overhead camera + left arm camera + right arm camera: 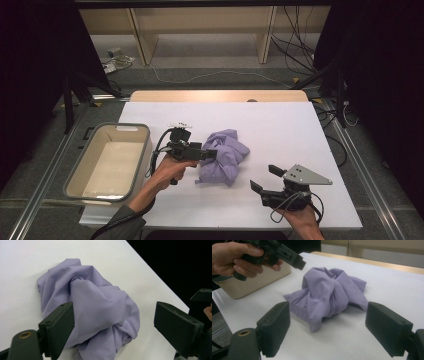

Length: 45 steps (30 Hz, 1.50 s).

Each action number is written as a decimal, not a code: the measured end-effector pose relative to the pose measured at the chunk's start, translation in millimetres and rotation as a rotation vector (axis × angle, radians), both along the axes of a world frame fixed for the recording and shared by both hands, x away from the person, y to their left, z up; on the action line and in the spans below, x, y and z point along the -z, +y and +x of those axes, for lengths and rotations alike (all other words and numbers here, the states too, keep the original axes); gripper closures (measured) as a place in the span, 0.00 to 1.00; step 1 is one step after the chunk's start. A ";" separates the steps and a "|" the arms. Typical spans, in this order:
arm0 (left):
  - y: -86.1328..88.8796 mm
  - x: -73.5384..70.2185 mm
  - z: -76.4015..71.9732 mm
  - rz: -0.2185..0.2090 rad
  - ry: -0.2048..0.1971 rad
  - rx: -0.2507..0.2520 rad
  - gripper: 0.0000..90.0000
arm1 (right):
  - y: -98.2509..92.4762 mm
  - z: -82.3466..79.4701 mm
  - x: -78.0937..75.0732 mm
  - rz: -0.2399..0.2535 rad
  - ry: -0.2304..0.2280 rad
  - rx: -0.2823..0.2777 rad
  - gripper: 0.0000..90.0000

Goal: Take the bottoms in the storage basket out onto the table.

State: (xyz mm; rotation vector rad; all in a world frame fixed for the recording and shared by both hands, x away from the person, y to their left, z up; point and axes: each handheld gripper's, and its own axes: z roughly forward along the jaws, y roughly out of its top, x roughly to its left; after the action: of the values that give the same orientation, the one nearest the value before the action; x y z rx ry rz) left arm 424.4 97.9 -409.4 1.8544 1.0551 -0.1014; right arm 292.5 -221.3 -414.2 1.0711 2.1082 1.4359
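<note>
A crumpled purple cloth (226, 155) lies in the middle of the white table (280, 125). My left gripper (211, 153) hovers at the cloth's left edge and points right, just above it. In the left gripper view its jaws stand wide apart over the cloth (100, 307) without pressing on it. My right gripper (265, 178) rests near the table's front right, open, aimed at the cloth from a short way off. The right gripper view shows the cloth (329, 292) beyond its open jaws, with the left gripper (297, 261) in a hand above the cloth's far left.
A beige bin (107, 162), nothing in it, stands at the table's left edge (249, 285). The table's right edge drops into darkness (175, 265). Shelving and cables lie on the floor behind the table.
</note>
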 end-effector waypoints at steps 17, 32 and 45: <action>5.6 -12.5 -18.4 -0.042 -0.089 0.024 0.17 | 0.8 -0.4 0.4 -0.002 0.004 -0.004 0.22; 13.9 -6.1 -31.2 -0.086 -0.160 0.018 0.14 | 1.0 -0.6 0.3 0.001 0.006 -0.007 0.22; 16.4 -4.7 -41.7 -0.110 -0.219 0.010 0.12 | 1.0 -0.6 0.3 0.005 0.003 -0.008 0.22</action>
State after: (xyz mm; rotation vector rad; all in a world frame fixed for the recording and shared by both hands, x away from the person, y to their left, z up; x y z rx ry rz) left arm 382.7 114.3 -404.7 1.7276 0.8721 0.0365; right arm 291.9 -220.4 -414.5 1.0681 2.1143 1.4456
